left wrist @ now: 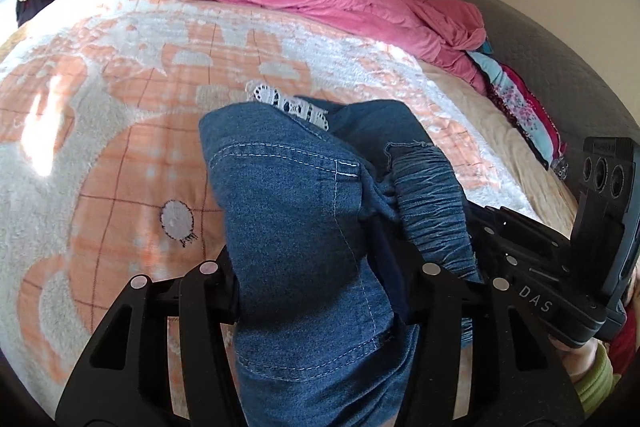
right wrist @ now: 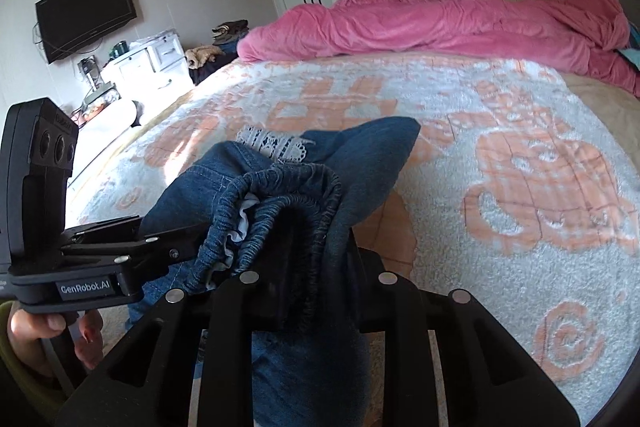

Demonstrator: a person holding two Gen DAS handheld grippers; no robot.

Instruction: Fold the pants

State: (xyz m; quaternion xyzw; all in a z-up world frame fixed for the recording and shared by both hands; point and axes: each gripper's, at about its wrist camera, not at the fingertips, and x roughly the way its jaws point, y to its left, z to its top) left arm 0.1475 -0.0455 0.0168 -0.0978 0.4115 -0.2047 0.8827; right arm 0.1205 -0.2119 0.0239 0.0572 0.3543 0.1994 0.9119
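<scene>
the jeans (left wrist: 296,227) are clenched at the waistband by the left claw (left wrist: 320,291) and right claw (right wrist: 316,287), seemingly lifted off the bed (left wrist: 100,131) for folding.

The pants (right wrist: 288,195), blue denim with a gathered elastic waistband, are bunched and clamped between the fingers of the right gripper (right wrist: 308,291) above the bed (right wrist: 520,155). Just left of the pants, the left gripper (right wrist: 132,247) is seen gripping the waistband too. Beyond the pants, a pink quilt (right wrist: 440,23) is heaped along the bed's far edge.
</scene>
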